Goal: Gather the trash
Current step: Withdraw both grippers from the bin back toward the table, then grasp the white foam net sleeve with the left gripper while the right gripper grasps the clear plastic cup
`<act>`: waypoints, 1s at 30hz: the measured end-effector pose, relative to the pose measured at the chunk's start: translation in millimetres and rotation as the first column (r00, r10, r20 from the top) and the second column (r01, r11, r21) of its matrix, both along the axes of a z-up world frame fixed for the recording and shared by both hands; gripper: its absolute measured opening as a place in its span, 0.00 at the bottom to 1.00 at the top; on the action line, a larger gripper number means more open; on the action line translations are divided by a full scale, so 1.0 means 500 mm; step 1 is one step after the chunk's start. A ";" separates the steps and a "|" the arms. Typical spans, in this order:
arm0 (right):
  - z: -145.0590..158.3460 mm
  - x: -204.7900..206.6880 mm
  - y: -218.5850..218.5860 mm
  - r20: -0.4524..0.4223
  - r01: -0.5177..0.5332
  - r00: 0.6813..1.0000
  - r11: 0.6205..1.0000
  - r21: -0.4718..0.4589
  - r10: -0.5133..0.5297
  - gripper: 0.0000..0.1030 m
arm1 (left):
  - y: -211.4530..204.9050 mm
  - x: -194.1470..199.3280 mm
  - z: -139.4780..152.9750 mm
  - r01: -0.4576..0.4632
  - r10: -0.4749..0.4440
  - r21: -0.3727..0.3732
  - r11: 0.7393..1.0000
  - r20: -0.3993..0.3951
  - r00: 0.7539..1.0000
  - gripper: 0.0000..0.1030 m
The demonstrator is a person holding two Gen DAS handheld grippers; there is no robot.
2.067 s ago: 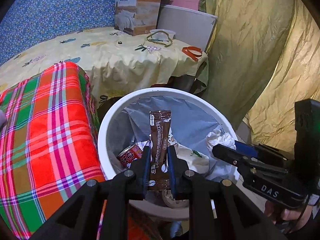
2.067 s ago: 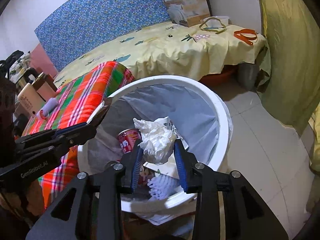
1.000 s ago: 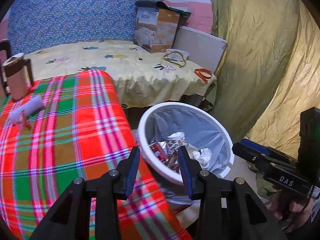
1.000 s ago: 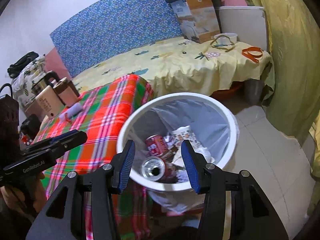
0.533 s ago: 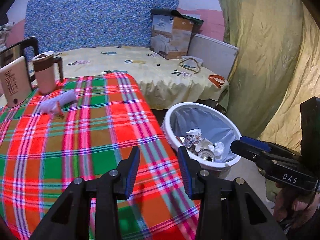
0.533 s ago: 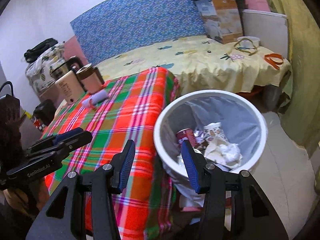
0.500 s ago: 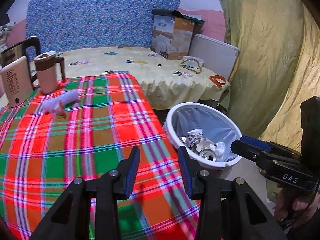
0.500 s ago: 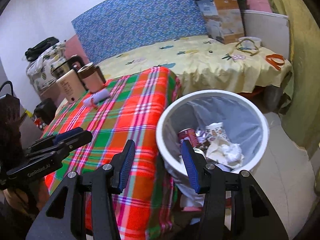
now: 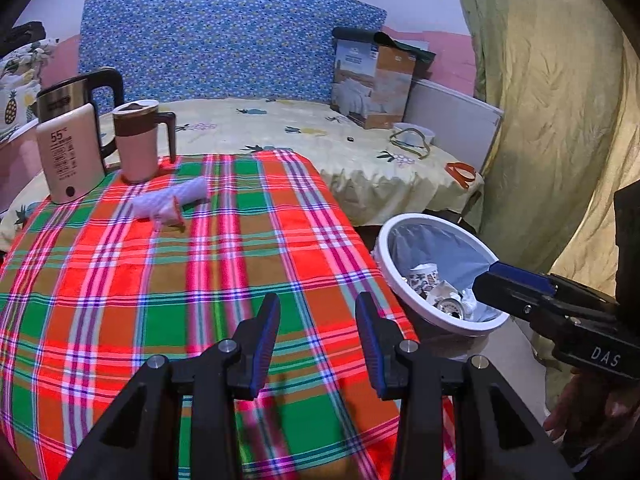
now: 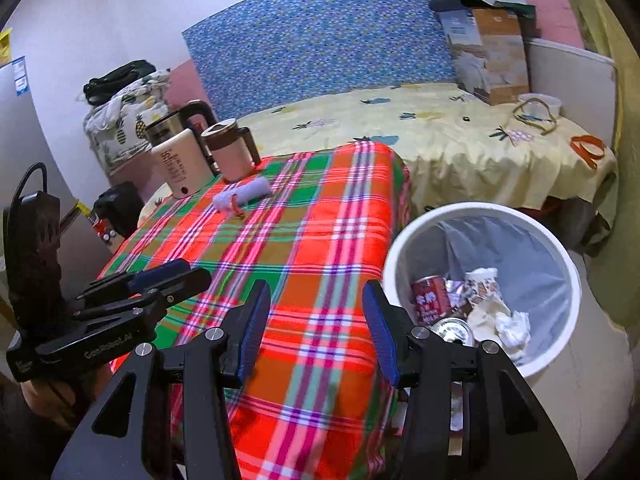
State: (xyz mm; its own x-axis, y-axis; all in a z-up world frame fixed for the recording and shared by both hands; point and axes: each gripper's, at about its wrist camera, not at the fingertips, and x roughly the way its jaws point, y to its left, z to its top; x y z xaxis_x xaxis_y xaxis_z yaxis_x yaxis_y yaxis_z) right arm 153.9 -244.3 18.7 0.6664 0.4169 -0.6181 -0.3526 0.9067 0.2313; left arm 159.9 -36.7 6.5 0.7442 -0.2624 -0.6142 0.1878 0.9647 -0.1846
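Both claws empty over plaid worktop, wrapper far ahead.
Left claw (image 9: 316,336) and right claw (image 10: 316,328) both hang with jaws apart, nothing between the pads. The crumpled wrapper (image 9: 172,202) lies on the worktop (image 9: 120,280) well beyond both claws, near the mug (image 9: 138,140) and kettle (image 9: 70,148). The bin (image 10: 560,256) with cans and paper sits right of the worktop, beside the right claw.
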 end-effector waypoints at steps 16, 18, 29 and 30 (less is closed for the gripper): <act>0.013 0.047 0.124 -0.027 -0.115 0.993 0.993 -0.033 0.114 0.49 | 0.144 0.021 0.011 -0.112 0.112 0.015 0.994 0.010 0.994 0.39; 0.016 0.058 0.147 -0.032 -0.131 0.991 0.991 -0.032 0.130 0.49 | 0.164 0.028 0.013 -0.128 0.128 0.020 0.992 0.010 0.992 0.39; -0.005 0.125 0.249 -0.080 -0.203 0.977 0.978 -0.044 0.199 0.49 | 0.252 0.070 0.002 -0.183 0.183 0.036 0.982 -0.002 0.983 0.39; -0.008 0.132 0.255 -0.083 -0.209 0.975 0.977 -0.044 0.205 0.49 | 0.257 0.074 0.000 -0.187 0.187 0.037 0.982 -0.005 0.982 0.39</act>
State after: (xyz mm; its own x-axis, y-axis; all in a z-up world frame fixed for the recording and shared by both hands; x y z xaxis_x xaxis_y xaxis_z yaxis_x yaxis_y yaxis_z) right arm 219.6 -116.8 14.9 0.5187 0.5062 -0.6890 -0.5165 0.8277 0.2192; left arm 196.8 92.0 6.3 0.7730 -0.0968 -0.6270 0.0020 0.9887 -0.1501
